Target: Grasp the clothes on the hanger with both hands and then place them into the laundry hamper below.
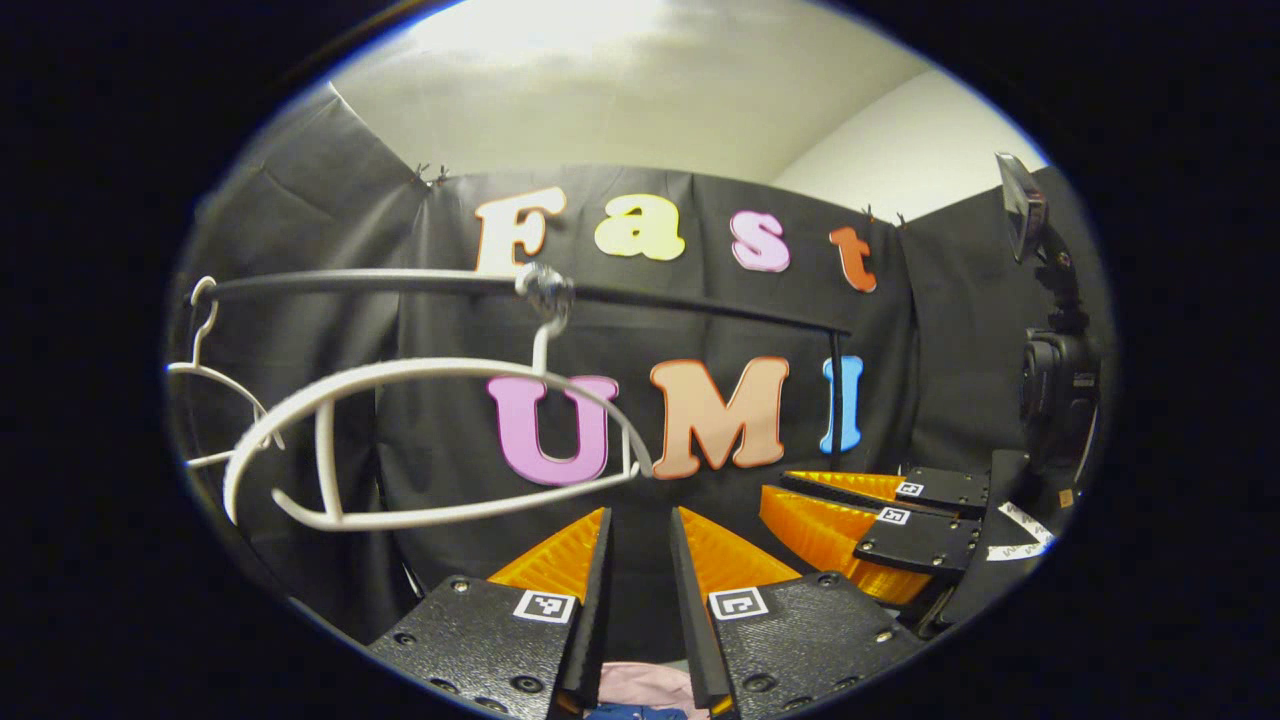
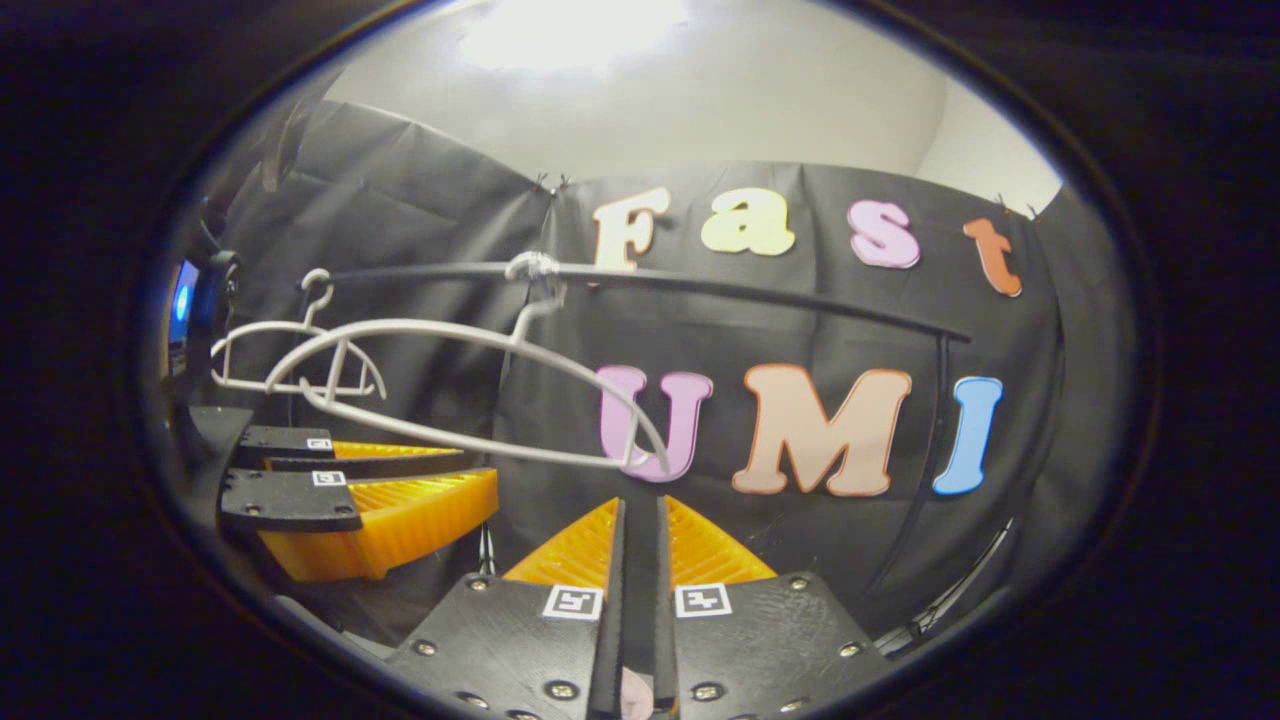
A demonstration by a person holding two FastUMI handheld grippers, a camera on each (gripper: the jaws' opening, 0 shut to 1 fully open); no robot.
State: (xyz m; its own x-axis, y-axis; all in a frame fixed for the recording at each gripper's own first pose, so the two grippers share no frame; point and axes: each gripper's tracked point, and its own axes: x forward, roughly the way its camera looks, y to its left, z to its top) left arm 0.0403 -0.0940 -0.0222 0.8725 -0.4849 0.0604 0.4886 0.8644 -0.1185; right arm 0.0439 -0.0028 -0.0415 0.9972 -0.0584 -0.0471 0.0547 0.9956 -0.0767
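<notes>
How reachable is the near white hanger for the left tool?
Probably yes: the white hanger hangs bare ahead, up-left of the left tool, nothing between. Pink cloth sits between its fingers, though.

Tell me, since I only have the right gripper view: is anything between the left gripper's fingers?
Observer: Yes. In the left gripper view, pink cloth shows low in the narrow gap between the left gripper fingers. I cannot tell whether they pinch it.
Operator: What stands past the right gripper on that side of the booth?
Observer: A dark camera on a stand, beyond the right gripper and against the black cloth wall.
</notes>
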